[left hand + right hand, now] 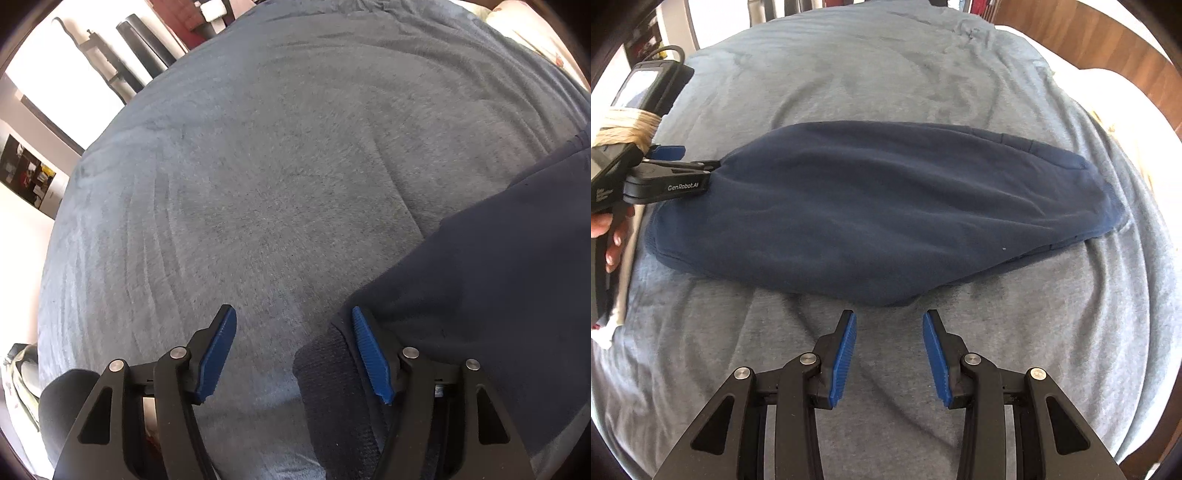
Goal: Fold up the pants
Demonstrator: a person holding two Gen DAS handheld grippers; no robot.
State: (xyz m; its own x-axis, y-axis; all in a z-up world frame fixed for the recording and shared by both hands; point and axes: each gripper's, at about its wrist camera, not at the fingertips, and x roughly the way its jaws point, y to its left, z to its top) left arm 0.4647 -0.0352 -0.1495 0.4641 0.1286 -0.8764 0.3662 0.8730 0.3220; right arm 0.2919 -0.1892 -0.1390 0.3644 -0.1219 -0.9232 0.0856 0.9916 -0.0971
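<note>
- Right wrist view showed the pants (879, 210), dark navy, laid across the middle of a grey-blue blanket (886, 74) as a long flat bundle, seemingly already folded lengthwise, with one end at the left and the other at the right.
- At the left end of the bundle the left gripper (701, 168) was seen, its tips at the very edge of the cloth; whether they touched it could not be told from that view.
- From the left wrist view the left gripper (293, 354) was found released, its jaws spread, one blue pad (371, 356) lying against the ribbed hem of the pants (480, 295) and the other over bare blanket (258, 166); no cloth was pinched.
- The right gripper (889, 356) was held near the camera side of the bundle, just short of its near edge, jaws partly apart and nothing between them.
- The step in hand was judged to be the seizing of the left end for a crosswise fold.
- For the next move, the hem would need to be brought between the left pads and clamped, and the near edge taken by the right gripper, so that all layers are lifted together.
</note>
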